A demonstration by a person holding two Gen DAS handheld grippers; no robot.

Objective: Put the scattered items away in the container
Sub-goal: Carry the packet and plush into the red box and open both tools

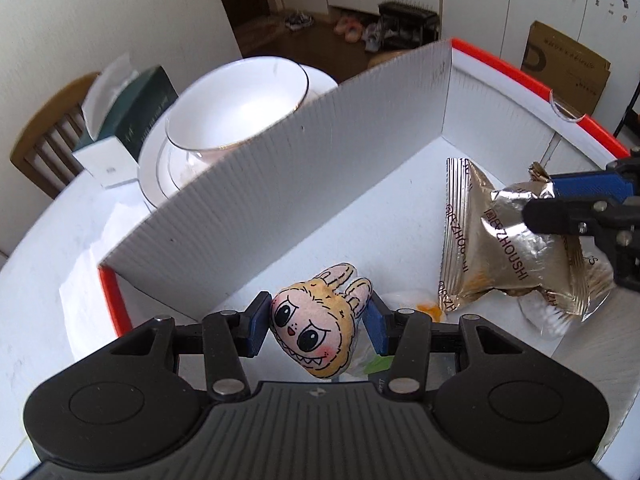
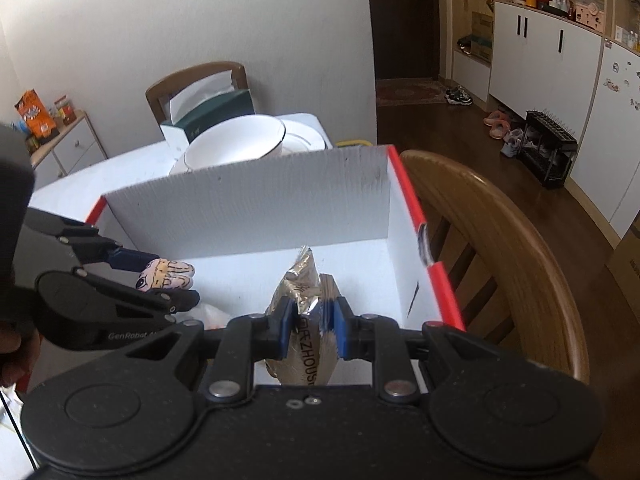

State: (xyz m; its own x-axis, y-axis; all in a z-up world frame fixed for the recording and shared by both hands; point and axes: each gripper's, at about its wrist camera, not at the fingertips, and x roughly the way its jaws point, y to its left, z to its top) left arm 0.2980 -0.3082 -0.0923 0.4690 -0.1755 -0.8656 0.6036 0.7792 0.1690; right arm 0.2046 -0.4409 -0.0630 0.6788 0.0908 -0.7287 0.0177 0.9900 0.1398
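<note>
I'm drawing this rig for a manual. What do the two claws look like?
Both are alike: the left claw and right claw have matte black plastic bodies with round side discs, silver pivot rivets and blue finger pads. White "GenRobot" lettering marks the left claw's side. No cables or sleeves are clearly visible.

We see a white bowl (image 1: 240, 108) stacked on white plates (image 1: 154, 176), beside a dark green tissue box (image 1: 138, 112). Behind them stands a wooden chair (image 2: 192, 80), and a black shoe rack (image 2: 550, 152) sits on the floor.
</note>
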